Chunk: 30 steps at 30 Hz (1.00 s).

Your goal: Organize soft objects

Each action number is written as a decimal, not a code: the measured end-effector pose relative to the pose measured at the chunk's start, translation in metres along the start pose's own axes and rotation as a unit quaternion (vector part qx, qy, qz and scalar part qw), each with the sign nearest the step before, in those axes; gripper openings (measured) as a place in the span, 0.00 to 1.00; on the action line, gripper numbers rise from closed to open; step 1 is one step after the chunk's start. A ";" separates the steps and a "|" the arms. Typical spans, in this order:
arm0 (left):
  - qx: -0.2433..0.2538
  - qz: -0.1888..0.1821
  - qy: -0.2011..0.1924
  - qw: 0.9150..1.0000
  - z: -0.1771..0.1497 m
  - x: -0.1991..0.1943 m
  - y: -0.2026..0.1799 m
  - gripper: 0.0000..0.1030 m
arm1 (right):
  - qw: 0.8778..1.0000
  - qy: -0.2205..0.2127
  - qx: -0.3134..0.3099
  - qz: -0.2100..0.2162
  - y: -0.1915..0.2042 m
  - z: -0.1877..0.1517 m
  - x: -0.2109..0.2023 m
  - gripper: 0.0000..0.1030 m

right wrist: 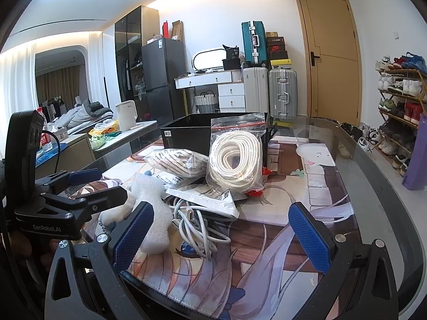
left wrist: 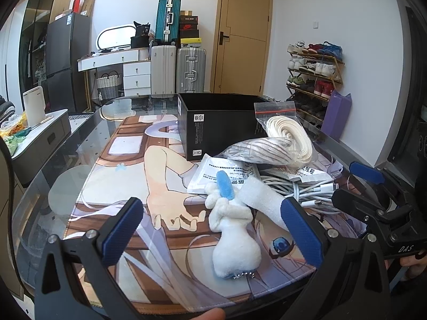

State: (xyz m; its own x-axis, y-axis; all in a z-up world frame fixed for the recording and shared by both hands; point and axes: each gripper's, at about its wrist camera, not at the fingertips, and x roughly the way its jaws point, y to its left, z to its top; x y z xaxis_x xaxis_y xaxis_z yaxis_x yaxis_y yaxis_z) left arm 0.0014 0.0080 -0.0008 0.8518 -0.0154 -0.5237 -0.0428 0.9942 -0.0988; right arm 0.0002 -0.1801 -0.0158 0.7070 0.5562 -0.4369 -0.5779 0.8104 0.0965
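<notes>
With both the left gripper and right gripper fingers spread and empty, the plush toy may be snagged; the white cable lies tangled just beside it at 2 o'clock.

Low wrist views, door-facing (sharing black box)

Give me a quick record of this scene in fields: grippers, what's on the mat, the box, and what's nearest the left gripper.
left gripper: open, holding nothing
right gripper: open, holding nothing
mat: printed, on a glass table
plush: white, lying between the left fingers, not gripped
foam: white piece beside the plush
cables: loose white tangle
bags: cord coil; striped rope
box: black, open top, behind the pile
</notes>
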 end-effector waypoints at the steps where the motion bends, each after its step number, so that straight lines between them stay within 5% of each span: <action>1: -0.001 -0.001 0.001 1.000 0.000 0.000 0.000 1.00 | 1.000 0.000 0.000 -0.001 0.000 0.000 0.000 1.00; 17: -0.012 0.003 0.023 1.000 -0.003 0.010 0.009 1.00 | 1.000 0.016 0.006 -0.014 -0.004 0.000 0.009 1.00; 30: -0.005 0.008 0.055 0.998 -0.009 0.023 0.009 1.00 | 0.997 0.075 0.005 -0.021 0.002 -0.001 0.035 1.00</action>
State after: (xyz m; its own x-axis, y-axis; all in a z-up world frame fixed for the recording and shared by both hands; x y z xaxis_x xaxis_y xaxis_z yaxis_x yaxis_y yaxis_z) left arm 0.0163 0.0159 -0.0215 0.7879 -0.0117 -0.6156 -0.0611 0.9934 -0.0971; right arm 0.0236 -0.1590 -0.0324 0.6613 0.4889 -0.5689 -0.5448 0.8344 0.0838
